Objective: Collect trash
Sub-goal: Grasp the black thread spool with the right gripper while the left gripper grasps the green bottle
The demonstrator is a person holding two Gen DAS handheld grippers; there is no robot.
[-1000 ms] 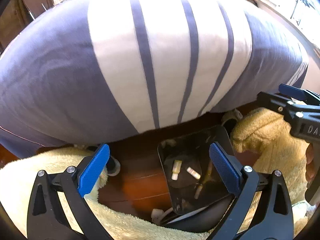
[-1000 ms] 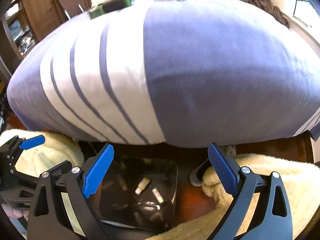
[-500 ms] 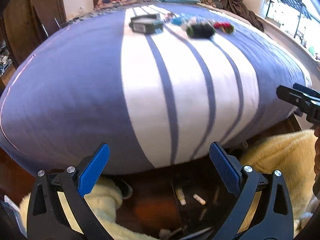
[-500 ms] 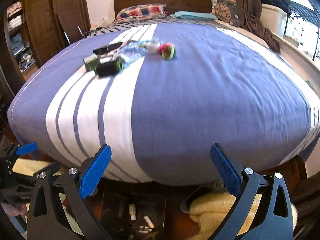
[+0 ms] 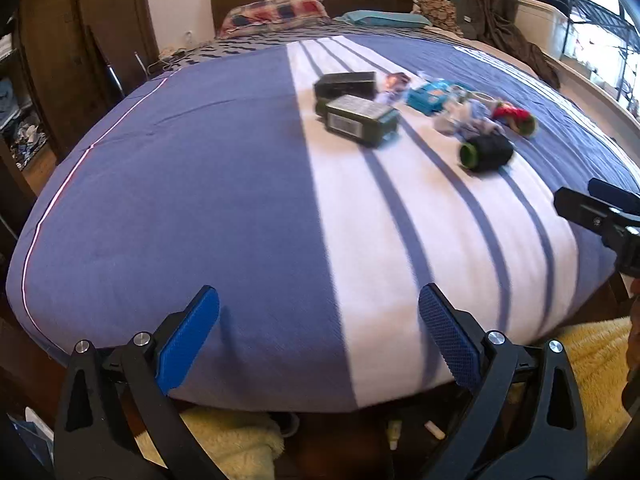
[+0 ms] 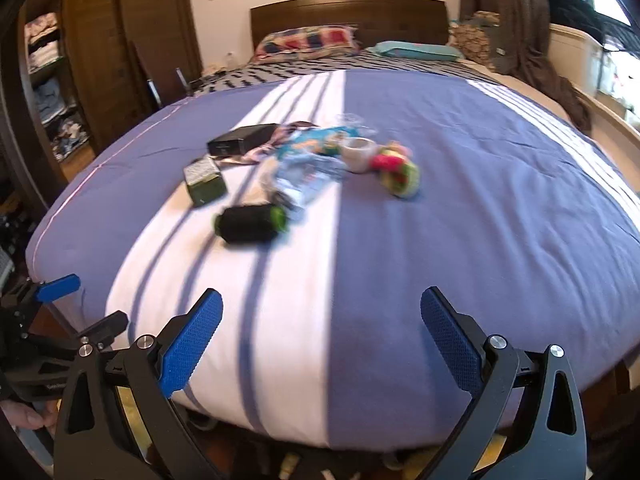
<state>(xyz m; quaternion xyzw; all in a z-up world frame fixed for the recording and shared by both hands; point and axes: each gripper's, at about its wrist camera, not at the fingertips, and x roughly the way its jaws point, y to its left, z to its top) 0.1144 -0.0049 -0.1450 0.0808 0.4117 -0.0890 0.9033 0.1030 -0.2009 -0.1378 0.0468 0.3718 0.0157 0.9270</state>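
Note:
A pile of trash lies on the blue and white striped bed [image 5: 200, 200]: a green box [image 5: 360, 120], a black box [image 5: 346, 83], a black and green roll [image 5: 485, 153], a blue wrapper [image 5: 430, 96] and a red and green crumpled piece [image 5: 514, 118]. In the right wrist view I see the roll [image 6: 250, 223], the green box [image 6: 205, 180], a white cup [image 6: 359, 153] and the crumpled piece [image 6: 396, 170]. My left gripper [image 5: 318, 340] is open and empty above the bed's near edge. My right gripper [image 6: 320, 342] is open and empty too.
A black bin with small items [image 5: 412, 432] sits on the floor below the bed's foot, between cream fluffy rugs [image 5: 224, 436]. Pillows [image 6: 306, 40] and a wooden headboard [image 6: 348, 10] lie at the far end. A wardrobe [image 6: 100, 40] stands left.
Both grippers have risen and tilted up from the bin on the floor to look over the bed top. The trash pile has come into view. Both stay open.

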